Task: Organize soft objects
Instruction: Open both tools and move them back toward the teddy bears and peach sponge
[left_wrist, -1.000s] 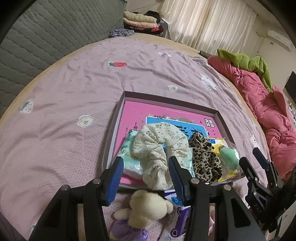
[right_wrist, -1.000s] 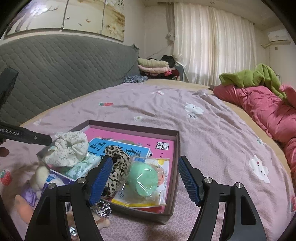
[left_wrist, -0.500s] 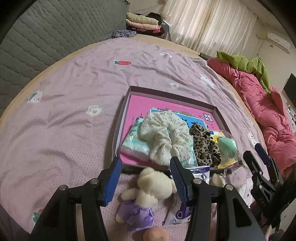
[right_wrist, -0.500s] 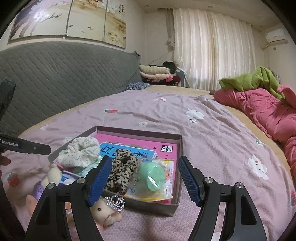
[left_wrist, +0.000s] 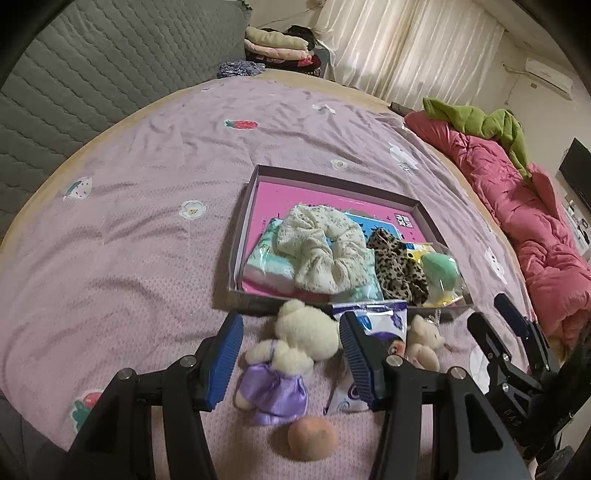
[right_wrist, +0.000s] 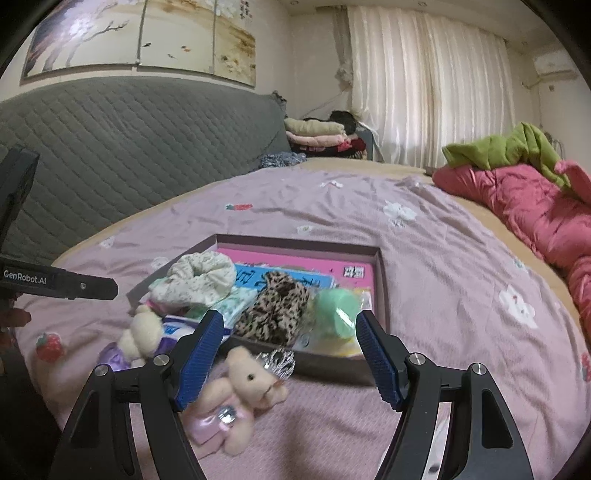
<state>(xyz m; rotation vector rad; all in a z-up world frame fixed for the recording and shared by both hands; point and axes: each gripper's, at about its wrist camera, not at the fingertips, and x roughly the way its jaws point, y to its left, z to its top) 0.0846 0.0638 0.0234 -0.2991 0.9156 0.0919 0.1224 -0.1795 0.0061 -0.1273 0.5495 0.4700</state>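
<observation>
A shallow box (left_wrist: 334, 183) with a pink floor lies on the bed. In it are a cream floral scrunchie (left_wrist: 321, 251), a leopard scrunchie (left_wrist: 397, 267), a tissue pack (left_wrist: 267, 264) and a bagged green sponge (left_wrist: 439, 269). In front of the box lie a cream bear in a purple dress (left_wrist: 291, 350), a small pink bear (right_wrist: 240, 395), a purple-white packet (left_wrist: 373, 321) and an orange sponge (left_wrist: 312, 435). My left gripper (left_wrist: 290, 360) is open, its jaws either side of the cream bear. My right gripper (right_wrist: 288, 358) is open above the pink bear.
The bed has a mauve sheet (left_wrist: 129, 240) with a grey quilted headboard (right_wrist: 129, 147) behind. A red duvet (left_wrist: 517, 206) with a green garment lies along the right side. Folded clothes (right_wrist: 317, 134) are stacked at the far end.
Both grippers have drawn back from the box toward the near edge of the bed. The bears, packet and orange sponge have come into view. Both stay open and empty.
</observation>
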